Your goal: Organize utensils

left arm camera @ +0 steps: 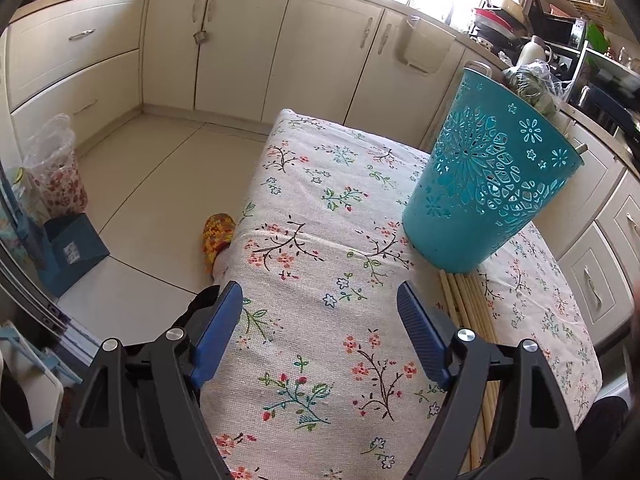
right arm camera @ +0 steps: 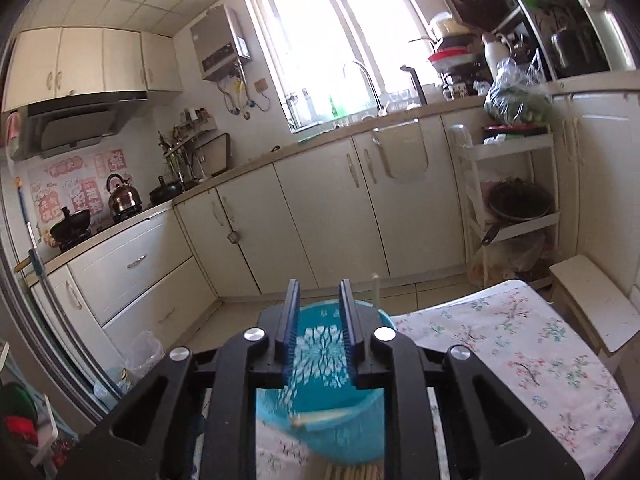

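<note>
A: What is the left gripper [left arm camera: 320, 336] doing?

B: It is hovering wide open and empty over the floral counter [left arm camera: 312, 200] — the chopsticks [left arm camera: 472, 312] are lying just right of it, running under the teal basket [left arm camera: 492, 184].

A: And the right gripper [right arm camera: 320, 332]?

B: It is sitting above the basket with jaws partly open, gripping nothing — a pale stick [right arm camera: 320, 418] is blurring inside. I'd judge it best releasing directly over the mouth.

My left wrist camera looks down along the floral tablecloth [left arm camera: 320, 240] toward the cabinets. My right sits directly above the teal basket [right arm camera: 320, 424], facing the window. Both share basket [left arm camera: 488, 184] and cloth [right arm camera: 520, 340].
</note>
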Tool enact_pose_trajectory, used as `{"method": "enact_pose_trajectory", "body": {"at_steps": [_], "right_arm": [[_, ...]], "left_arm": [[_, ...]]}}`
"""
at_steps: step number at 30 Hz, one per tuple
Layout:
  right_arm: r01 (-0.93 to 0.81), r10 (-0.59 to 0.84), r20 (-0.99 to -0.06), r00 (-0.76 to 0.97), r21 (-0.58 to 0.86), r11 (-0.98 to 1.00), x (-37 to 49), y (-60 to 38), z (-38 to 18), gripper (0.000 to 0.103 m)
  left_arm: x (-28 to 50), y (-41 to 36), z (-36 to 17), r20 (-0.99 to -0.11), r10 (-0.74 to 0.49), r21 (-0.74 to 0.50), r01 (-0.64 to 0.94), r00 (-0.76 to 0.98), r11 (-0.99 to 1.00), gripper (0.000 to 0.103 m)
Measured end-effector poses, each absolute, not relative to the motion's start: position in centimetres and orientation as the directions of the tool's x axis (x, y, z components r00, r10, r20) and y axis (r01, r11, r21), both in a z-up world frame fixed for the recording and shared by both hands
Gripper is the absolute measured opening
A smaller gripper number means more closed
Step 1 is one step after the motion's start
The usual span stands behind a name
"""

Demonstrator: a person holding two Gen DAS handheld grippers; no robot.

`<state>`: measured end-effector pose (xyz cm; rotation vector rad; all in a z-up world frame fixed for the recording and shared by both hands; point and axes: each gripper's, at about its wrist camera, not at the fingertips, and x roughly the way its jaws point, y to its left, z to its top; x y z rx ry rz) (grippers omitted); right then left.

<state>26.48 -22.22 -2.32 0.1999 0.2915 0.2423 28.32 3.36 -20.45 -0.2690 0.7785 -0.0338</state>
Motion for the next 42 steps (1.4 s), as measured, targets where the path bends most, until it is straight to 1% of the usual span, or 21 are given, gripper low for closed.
{"method": "enact_pose_trajectory", "body": {"at_steps": [2,5,6,7,9,10,11,21,31,33,37,39,42], "right_arm": [[-0.192,0.250,-0.291,0.923,0.211,0.958,24.6,-22.6,-3.7,0.026],[-0.153,0.223,-0.429,0.875,0.190,0.970,22.9,-23.0,-7.8,0.026],[-0.126,0.208,-0.504,0.838,0.193,0.973,22.8,-23.3,-10.1,0.026],[-0.112,0.205,-0.547,0.812,0.198,0.974,23.0,-23.4,-11.3,0.026],[-0.085,0.211,-0.650,0.730,0.220,0.972,23.8,-23.7,-14.5,0.024],[-0.080,0.214,-0.675,0.706,0.224,0.971,24.3,-23.7,-15.3,0.021],[-0.075,0.215,-0.694,0.687,0.227,0.971,24.9,-23.7,-15.9,0.020],[-0.096,0.186,-0.749,0.636,0.163,0.982,28.1,-21.7,-18.2,0.020],[-0.098,0.131,-0.763,0.633,0.089,0.991,28.9,-21.3,-18.1,0.019],[-0.107,0.108,-0.765,0.634,0.051,0.993,28.4,-21.1,-18.1,0.015],[-0.096,0.127,-0.758,0.640,0.085,0.992,27.6,-22.2,-18.3,0.007],[-0.088,0.156,-0.753,0.639,0.130,0.988,27.7,-22.8,-18.4,0.007],[-0.087,0.147,-0.753,0.642,0.119,0.989,27.7,-22.5,-18.4,0.007]], "left_arm": [[28.3,3.3,-20.5,-0.691,-0.126,-0.251,-0.072,0.712,0.965,0.076],[28.4,3.3,-20.5,-0.695,-0.122,-0.247,-0.075,0.709,0.966,0.077],[28.4,3.3,-20.5,-0.697,-0.120,-0.243,-0.076,0.707,0.967,0.077],[28.4,3.2,-20.6,-0.698,-0.117,-0.240,-0.077,0.706,0.968,0.077],[28.4,3.1,-20.6,-0.700,-0.113,-0.233,-0.076,0.706,0.970,0.079],[28.4,3.0,-20.6,-0.701,-0.111,-0.228,-0.075,0.704,0.971,0.079],[28.4,2.9,-20.6,-0.703,-0.108,-0.225,-0.075,0.703,0.971,0.079],[28.5,2.9,-20.6,-0.707,-0.106,-0.221,-0.076,0.699,0.972,0.080],[28.6,2.8,-20.7,-0.711,-0.108,-0.220,-0.074,0.694,0.973,0.081],[28.6,2.8,-20.7,-0.713,-0.108,-0.219,-0.074,0.693,0.973,0.081],[28.7,2.5,-20.7,-0.716,-0.105,-0.208,-0.068,0.691,0.976,0.082],[28.7,2.2,-20.7,-0.721,-0.101,-0.198,-0.064,0.685,0.978,0.082],[28.9,2.0,-20.8,-0.730,-0.091,-0.182,-0.064,0.677,0.981,0.082]]}}
